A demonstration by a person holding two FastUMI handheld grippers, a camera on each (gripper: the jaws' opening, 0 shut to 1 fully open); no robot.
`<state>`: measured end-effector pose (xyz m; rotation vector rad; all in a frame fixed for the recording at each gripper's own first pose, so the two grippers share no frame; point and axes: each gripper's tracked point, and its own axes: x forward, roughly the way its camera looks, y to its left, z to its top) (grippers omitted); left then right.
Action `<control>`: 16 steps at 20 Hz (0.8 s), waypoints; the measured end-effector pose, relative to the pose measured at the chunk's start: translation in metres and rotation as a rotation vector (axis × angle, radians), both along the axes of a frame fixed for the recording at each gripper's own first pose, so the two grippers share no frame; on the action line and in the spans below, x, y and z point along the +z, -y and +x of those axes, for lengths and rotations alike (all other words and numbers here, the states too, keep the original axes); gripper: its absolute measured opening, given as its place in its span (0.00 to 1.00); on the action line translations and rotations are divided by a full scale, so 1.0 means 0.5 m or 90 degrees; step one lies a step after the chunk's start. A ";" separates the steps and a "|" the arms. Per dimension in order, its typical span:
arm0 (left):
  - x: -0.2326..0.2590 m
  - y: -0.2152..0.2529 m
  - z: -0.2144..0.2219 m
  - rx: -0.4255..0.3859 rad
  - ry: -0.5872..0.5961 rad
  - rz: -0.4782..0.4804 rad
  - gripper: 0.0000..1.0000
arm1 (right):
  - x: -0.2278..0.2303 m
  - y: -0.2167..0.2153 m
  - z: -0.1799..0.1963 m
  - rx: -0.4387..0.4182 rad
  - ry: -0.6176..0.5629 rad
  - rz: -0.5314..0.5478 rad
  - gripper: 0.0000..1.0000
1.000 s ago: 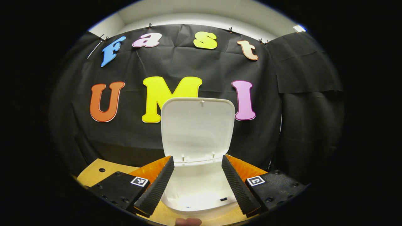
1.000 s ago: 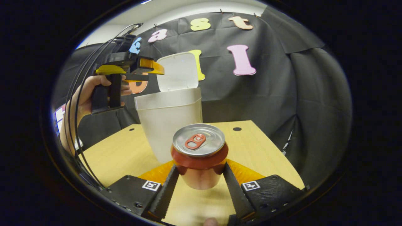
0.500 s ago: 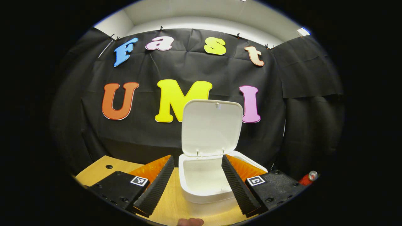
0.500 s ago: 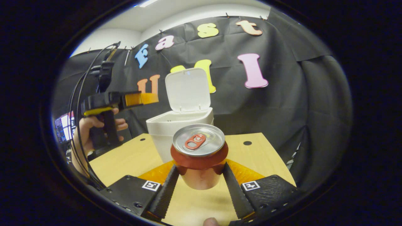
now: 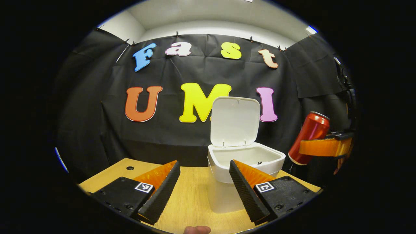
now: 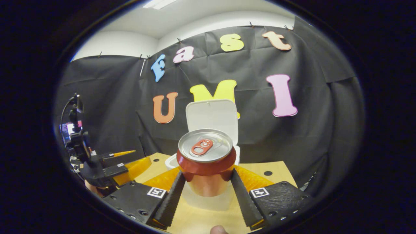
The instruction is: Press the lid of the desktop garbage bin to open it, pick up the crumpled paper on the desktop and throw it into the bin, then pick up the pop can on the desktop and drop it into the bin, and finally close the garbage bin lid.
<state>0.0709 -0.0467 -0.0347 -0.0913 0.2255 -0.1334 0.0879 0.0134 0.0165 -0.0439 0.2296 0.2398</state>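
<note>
We are taking the bin (image 5: 243, 169) as our landmark. To its left, our left hand-held gripper (image 5: 203, 188) is hanging with its jaws spread wide and nothing between them, low over the table (image 5: 191, 201); in the right gripper view that same gripper is sitting off to the left of the bin, near the table's edge.

At the bin itself, the lid (image 5: 235, 122) is standing upright behind the opening, so we are judging the press-to-open step done. Something small and pale is lying inside the bin, with a dark speck on it; we are guessing it is the crumpled paper, but we cannot tell for sure. No paper is lying on the stretch of table we are seeing around the bin.

To the right of the bin, our right hand-held gripper (image 6: 208, 182) is clamping the can (image 6: 206, 162) by its sides, both fingers pressing on it. In the left gripper view the can (image 5: 308, 138) is tilting in the air, lifted to about rim height and apart from the bin.

So we are judging ourselves on the third step: the can is needing to travel over the opening and be let go. After that, the lid is waiting to be shut.
</note>
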 end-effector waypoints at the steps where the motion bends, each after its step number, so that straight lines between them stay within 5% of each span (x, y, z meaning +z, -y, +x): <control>1: 0.002 -0.005 -0.010 -0.001 0.001 -0.001 0.98 | 0.004 -0.011 0.020 -0.001 -0.001 -0.001 0.79; 9: 0.007 -0.065 -0.047 0.025 0.019 0.037 0.98 | -0.015 -0.061 0.193 -0.028 -0.024 -0.041 0.79; 16: -0.017 -0.095 -0.053 0.032 0.004 0.044 0.98 | -0.082 -0.050 0.270 -0.062 -0.081 -0.044 0.79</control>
